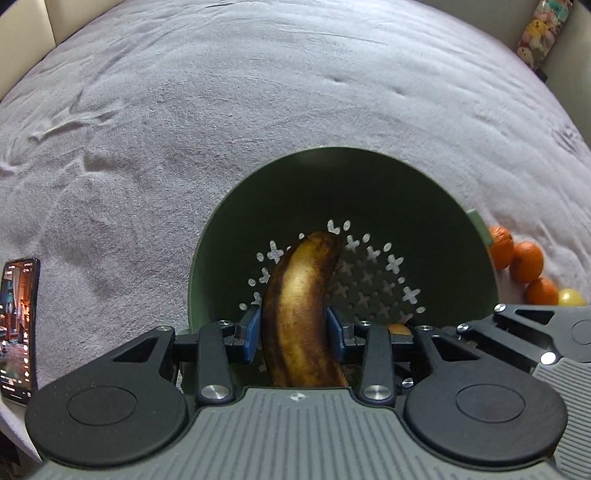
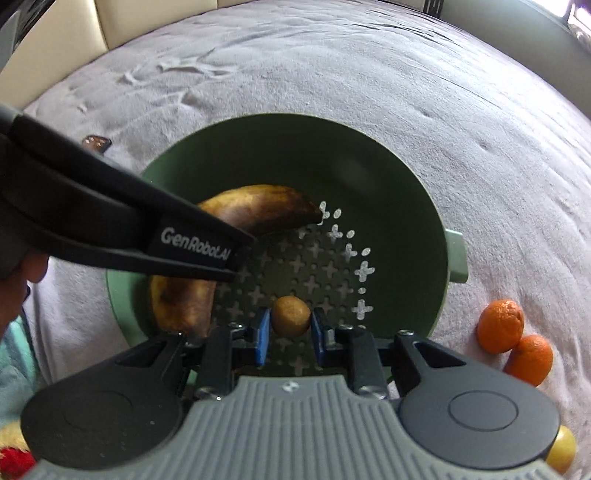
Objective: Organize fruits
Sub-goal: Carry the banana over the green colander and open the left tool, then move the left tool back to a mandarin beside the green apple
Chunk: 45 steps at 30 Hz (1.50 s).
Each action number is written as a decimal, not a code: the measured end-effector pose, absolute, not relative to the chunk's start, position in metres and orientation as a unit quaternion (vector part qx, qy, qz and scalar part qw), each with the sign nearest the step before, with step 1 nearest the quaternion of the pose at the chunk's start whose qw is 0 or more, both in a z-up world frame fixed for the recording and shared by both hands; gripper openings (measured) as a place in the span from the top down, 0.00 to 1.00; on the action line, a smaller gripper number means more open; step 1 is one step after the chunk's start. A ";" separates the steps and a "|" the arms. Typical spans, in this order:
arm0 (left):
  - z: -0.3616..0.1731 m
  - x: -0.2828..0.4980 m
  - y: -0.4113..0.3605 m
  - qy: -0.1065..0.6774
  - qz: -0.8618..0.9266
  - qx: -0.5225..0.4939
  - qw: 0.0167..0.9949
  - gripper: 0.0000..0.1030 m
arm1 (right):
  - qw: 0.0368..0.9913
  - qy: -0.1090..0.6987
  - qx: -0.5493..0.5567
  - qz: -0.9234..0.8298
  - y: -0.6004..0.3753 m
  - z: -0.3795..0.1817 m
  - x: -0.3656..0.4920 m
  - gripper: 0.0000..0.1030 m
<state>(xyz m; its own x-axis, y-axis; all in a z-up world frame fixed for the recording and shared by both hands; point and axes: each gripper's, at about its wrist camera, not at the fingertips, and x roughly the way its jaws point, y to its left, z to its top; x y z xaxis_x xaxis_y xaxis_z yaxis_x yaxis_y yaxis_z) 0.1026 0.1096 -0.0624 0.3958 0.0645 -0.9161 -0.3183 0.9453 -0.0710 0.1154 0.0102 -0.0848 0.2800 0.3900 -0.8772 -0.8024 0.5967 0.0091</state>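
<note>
A green perforated colander (image 1: 369, 177) (image 2: 406, 177) sits on the grey blanket. My left gripper (image 1: 294, 328) is shut on a brown overripe banana (image 1: 301, 295) and holds it inside the colander; the banana also shows in the right wrist view (image 2: 258, 210), with the left gripper (image 2: 243, 254) across it. My right gripper (image 2: 291, 326) is open over the colander floor, its blue pads on either side of a small brown kiwi-like fruit (image 2: 291, 315), with gaps on both sides. Three oranges (image 1: 524, 260) (image 2: 500, 325) and a yellow fruit (image 1: 570, 297) (image 2: 561, 448) lie right of the colander.
A phone (image 1: 18, 328) with a lit screen lies on the blanket at the left. A patterned object (image 1: 539, 33) stands at the far right edge. Beige cushions (image 2: 122, 22) border the blanket at the back. A teal cloth (image 2: 14, 354) is at the lower left.
</note>
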 end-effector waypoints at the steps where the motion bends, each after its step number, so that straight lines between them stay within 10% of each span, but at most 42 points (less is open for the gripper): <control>1: -0.063 0.104 0.109 0.539 0.117 -0.113 0.827 0.59 | 0.766 0.457 -0.228 0.390 0.011 -0.085 0.115 0.81; 13: -0.068 0.108 0.102 0.554 0.130 -0.067 0.820 0.51 | 0.766 0.451 -0.234 0.393 0.013 -0.083 0.107 0.79; 31: -0.032 0.093 0.086 0.507 0.108 -0.075 0.852 0.36 | 0.835 0.393 -0.188 0.337 -0.022 -0.031 0.089 0.39; 45: 0.001 0.069 0.064 0.443 0.042 -0.103 0.890 0.34 | 0.881 0.365 -0.157 0.255 -0.079 -0.004 0.074 0.30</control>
